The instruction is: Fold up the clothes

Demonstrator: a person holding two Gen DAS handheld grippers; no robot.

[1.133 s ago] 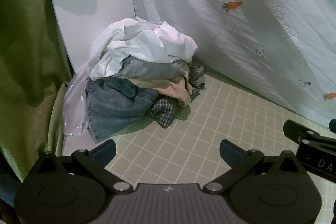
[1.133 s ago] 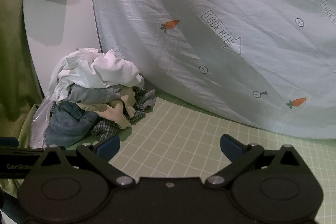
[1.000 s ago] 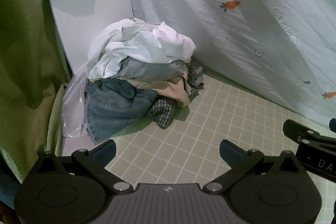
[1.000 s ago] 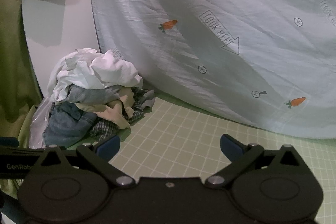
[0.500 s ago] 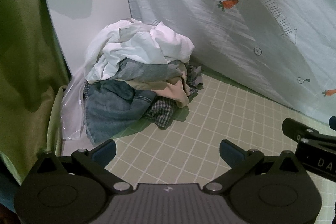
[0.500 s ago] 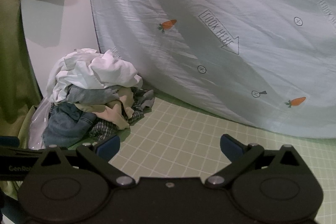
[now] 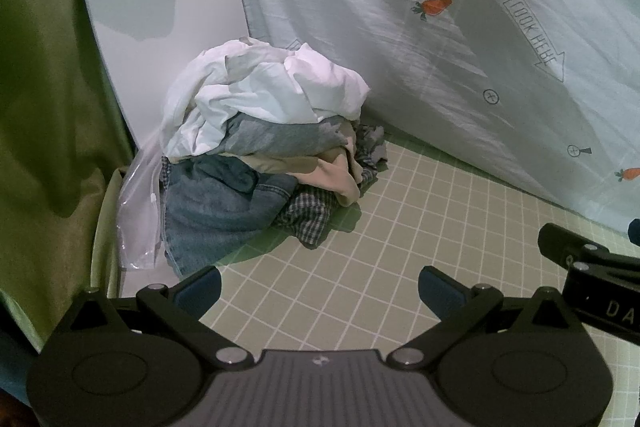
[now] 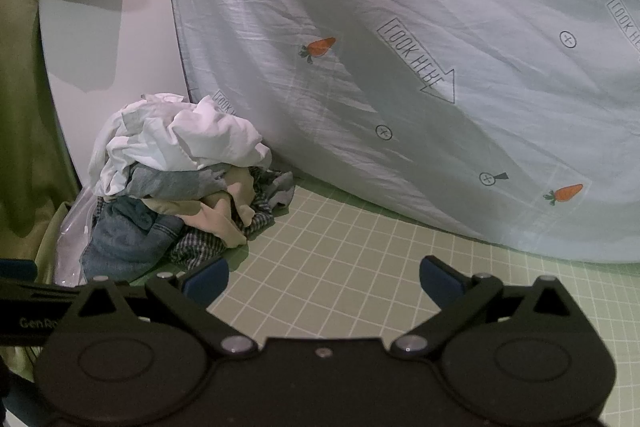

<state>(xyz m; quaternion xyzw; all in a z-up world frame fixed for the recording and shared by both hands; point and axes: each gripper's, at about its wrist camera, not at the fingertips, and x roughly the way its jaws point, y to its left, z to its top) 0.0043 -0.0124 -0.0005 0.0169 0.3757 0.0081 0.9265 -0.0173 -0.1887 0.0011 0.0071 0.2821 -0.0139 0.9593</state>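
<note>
A rumpled pile of clothes (image 7: 264,151) sat in the far left corner of a green grid-printed mat (image 7: 360,267), white cotton on top, grey knit, beige cloth, blue denim and checked fabric beneath. The left gripper (image 7: 320,287) and right gripper (image 8: 324,279) hovered near, jaws spread wide and empty. A pale carrot-print sheet (image 8: 400,67) draped behind; a clear plastic bag (image 7: 138,211) lay crumpled at the pile's left.

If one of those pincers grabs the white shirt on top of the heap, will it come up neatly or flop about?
The white shirt would probably flop: it lies crumpled in soft folds. It looks thin, so likely light. It sits topmost on the clothes pile, so it should lift free, though hanging folds might drag the grey garment beneath.
</note>
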